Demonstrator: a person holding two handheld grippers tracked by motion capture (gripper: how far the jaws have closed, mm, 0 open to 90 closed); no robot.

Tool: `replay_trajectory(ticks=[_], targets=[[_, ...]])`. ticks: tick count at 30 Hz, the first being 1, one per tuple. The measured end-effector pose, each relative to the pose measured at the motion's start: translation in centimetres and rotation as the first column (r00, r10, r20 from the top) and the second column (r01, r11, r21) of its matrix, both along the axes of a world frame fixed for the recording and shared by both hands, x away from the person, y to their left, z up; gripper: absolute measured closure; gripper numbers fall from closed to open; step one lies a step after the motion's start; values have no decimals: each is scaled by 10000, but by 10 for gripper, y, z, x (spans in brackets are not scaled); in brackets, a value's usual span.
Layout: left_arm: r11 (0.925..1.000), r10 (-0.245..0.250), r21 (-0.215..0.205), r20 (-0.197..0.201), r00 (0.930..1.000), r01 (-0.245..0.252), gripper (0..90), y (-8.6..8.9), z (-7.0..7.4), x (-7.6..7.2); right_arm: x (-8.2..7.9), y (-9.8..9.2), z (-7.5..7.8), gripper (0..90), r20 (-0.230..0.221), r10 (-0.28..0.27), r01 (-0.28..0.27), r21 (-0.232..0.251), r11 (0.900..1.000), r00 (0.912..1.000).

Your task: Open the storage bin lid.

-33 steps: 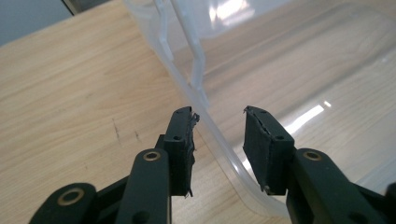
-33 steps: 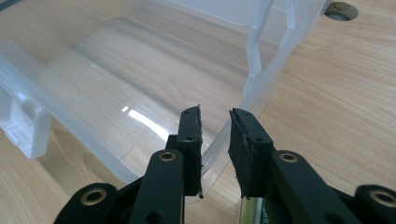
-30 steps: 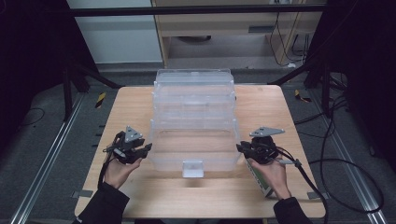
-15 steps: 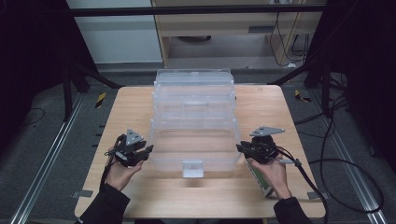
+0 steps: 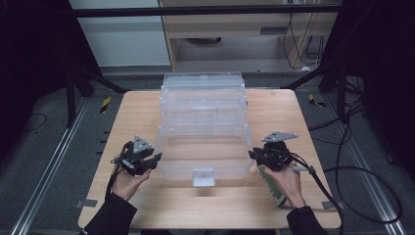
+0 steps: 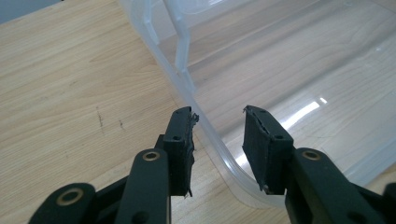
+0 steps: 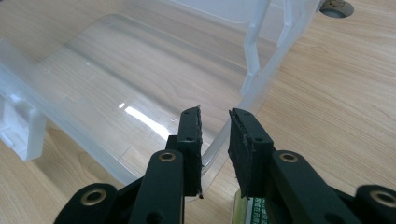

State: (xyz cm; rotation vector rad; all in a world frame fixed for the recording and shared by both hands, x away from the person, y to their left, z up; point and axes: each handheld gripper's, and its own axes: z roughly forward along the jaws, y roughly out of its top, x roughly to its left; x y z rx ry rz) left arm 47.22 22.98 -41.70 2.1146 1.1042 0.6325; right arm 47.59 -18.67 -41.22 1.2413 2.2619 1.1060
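Left gripper (image 5: 155, 159): jaws straddle the near-left rim of the clear box (image 5: 203, 147), one jaw outside the wall, one inside. A gap shows between the pads and the plastic in the left gripper view (image 6: 217, 140), so not clamped; the jaws have just been opening a little, rim between them.

Right gripper (image 5: 253, 155): same arrangement on the near-right rim. In the right gripper view (image 7: 215, 140) the jaws stand narrower around the wall; I cannot tell whether the pads press on it.

Box: long axis runs near to far down the middle of the table (image 5: 274, 205), with stepped clear sections toward the far edge. A small latch tab (image 5: 203, 177) sits at the middle of the near wall. The box lies between the two grippers, each hand equally close to its own side, so a lift or slide would likely need both.

Surface: pale wood, bare near the hands. A green-printed card (image 5: 271, 186) lies under the right hand. Dark floor, cables at right, rails on both sides.
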Motion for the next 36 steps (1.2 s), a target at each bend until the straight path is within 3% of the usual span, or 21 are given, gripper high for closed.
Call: replay_trajectory(ticks=[5, 11, 17, 22, 29, 36], targets=[[10000, -76, -5, 131, 9999, 76, 572, 2, 2, -1, -5, 0, 6, 654, 352, 101, -103, 40, 9999, 9993], [9997, 103, -227, 537, 9985, -91, 543, 12, 15, -5, -10, -14, 20, 582, 649, -238, 220, 280, 9994, 9976], [9966, 760, -373, 861, 9934, -730, 503, 36, 22, -5, -18, -27, 38, 512, 899, -681, 668, 171, 9976, 9936], [9896, 1423, -328, 809, 9865, -1401, 472, 56, 18, -1, -21, -33, 48, 438, 814, -860, 868, -55, 9962, 9930], [9791, 2020, -343, 575, 9777, -2003, 433, 73, 10, 4, -21, -43, 55, 403, 105, -956, 961, -575, 9937, 9954], [9728, 2305, -342, 384, 9723, -2292, 419, 81, 5, 8, -26, -46, 58, 395, -775, -1060, 983, -969, 9904, 9913]])
